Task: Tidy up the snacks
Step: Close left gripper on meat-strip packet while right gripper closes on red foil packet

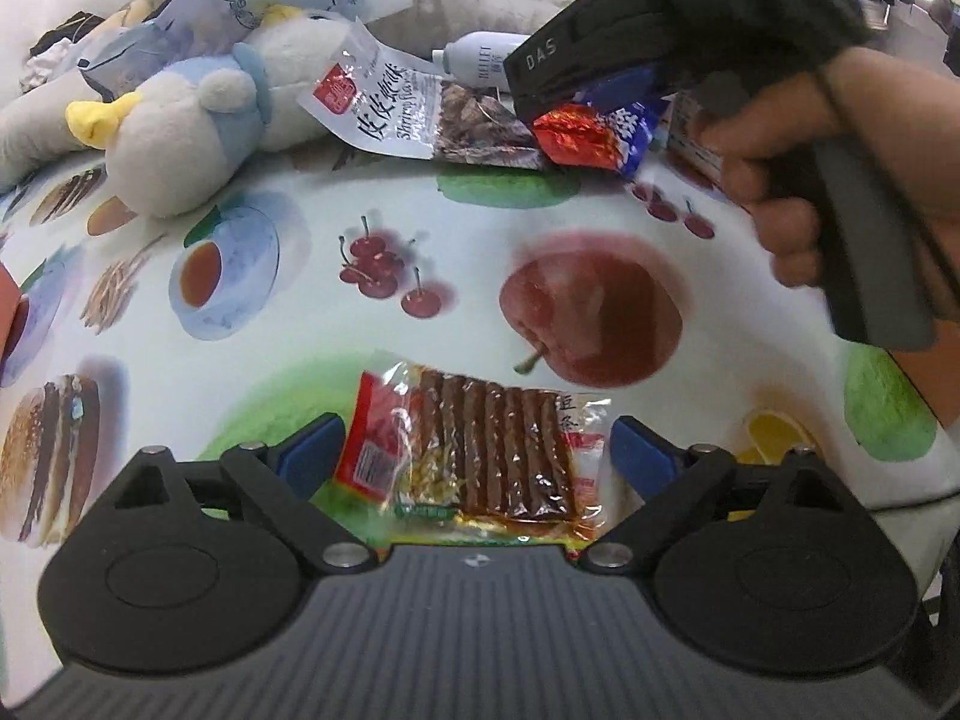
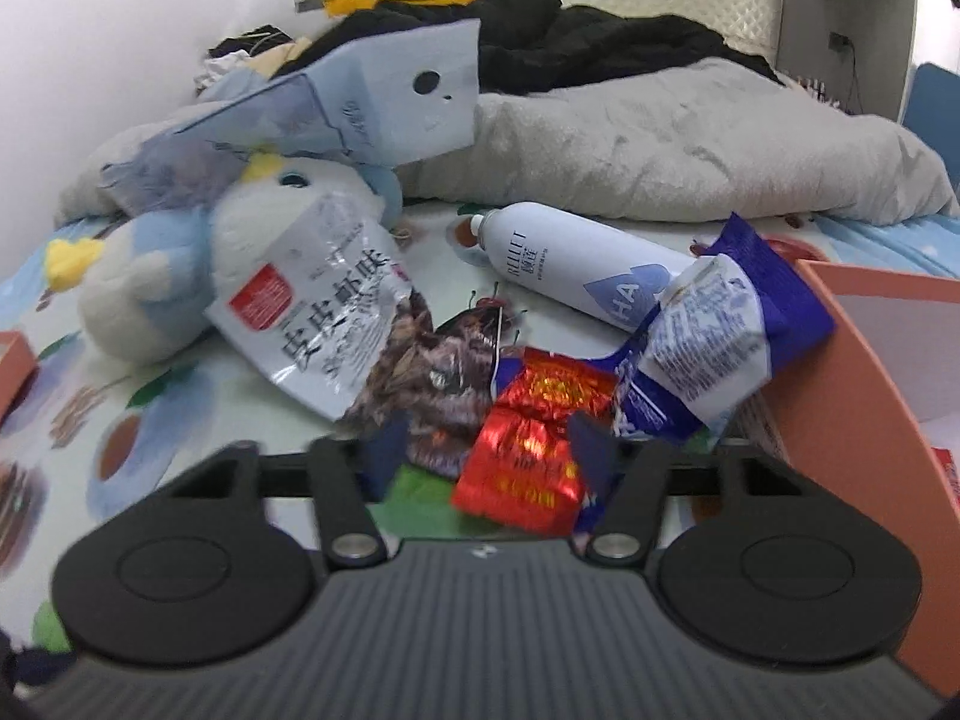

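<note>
A clear pack of brown snack sticks (image 1: 480, 456) lies on the printed bed sheet (image 1: 420, 210) between the open fingers of my left gripper (image 1: 474, 459), not gripped. My right gripper (image 2: 486, 456) is open around a shiny red snack packet (image 2: 528, 450), which also shows in the left wrist view (image 1: 573, 135). Beside the packet lie a white shrimp-snack bag (image 2: 324, 324) and a blue-and-white bag (image 2: 708, 336). The right gripper's body (image 1: 600, 60) shows held by a hand at the far side of the sheet.
A blue-and-white plush toy (image 2: 180, 276) lies at the left. A white spray can (image 2: 576, 276) lies behind the snacks. An orange box (image 2: 864, 384) stands at the right. A grey blanket (image 2: 690, 144) and dark clothes fill the back.
</note>
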`<action>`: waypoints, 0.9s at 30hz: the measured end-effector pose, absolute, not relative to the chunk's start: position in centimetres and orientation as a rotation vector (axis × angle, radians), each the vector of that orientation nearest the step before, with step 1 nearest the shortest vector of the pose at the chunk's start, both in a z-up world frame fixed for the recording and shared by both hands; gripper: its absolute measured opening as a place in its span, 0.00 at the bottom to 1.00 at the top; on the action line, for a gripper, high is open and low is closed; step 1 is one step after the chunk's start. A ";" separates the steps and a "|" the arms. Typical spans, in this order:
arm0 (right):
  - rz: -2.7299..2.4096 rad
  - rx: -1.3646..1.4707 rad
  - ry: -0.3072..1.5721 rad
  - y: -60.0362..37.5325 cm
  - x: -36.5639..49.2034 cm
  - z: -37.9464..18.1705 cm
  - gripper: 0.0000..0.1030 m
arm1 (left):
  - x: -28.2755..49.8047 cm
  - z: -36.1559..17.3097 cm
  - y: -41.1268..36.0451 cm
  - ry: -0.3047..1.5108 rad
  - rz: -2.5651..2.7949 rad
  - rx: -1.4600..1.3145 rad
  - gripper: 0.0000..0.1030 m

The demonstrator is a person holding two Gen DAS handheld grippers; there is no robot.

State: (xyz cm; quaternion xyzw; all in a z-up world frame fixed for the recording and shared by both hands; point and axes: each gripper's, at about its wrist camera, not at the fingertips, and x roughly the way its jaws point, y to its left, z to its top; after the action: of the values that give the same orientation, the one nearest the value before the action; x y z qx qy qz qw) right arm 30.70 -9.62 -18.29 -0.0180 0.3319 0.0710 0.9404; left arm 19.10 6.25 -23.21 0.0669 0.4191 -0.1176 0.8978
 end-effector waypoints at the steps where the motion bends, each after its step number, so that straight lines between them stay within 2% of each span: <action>1: 0.127 -0.039 0.674 -9.6 31.1 -18.5 0.49 | 19.2 -23.2 6.3 0.865 -0.240 0.137 0.89; 7: 0.014 -0.039 0.710 -9.8 33.6 -19.8 0.49 | 19.7 -23.0 6.8 0.851 -0.217 0.114 0.81; 15: -0.034 -0.051 0.756 -9.7 34.9 -20.8 0.55 | 19.6 -22.8 7.2 0.842 -0.196 0.069 0.78; 22: -0.045 -0.016 0.766 -10.2 35.4 -21.6 0.55 | 19.8 -22.6 7.7 0.837 -0.177 0.026 0.75; 27: -0.003 -0.008 0.793 -10.4 35.0 -21.2 0.54 | 20.0 -22.3 8.4 0.836 -0.158 -0.037 0.66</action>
State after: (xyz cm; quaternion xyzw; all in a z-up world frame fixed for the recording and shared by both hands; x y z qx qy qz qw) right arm 34.98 -10.42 -21.16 -0.0037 0.3860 -0.0016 0.9225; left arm 19.96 8.36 -22.25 -0.0180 0.4053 -0.0766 0.9108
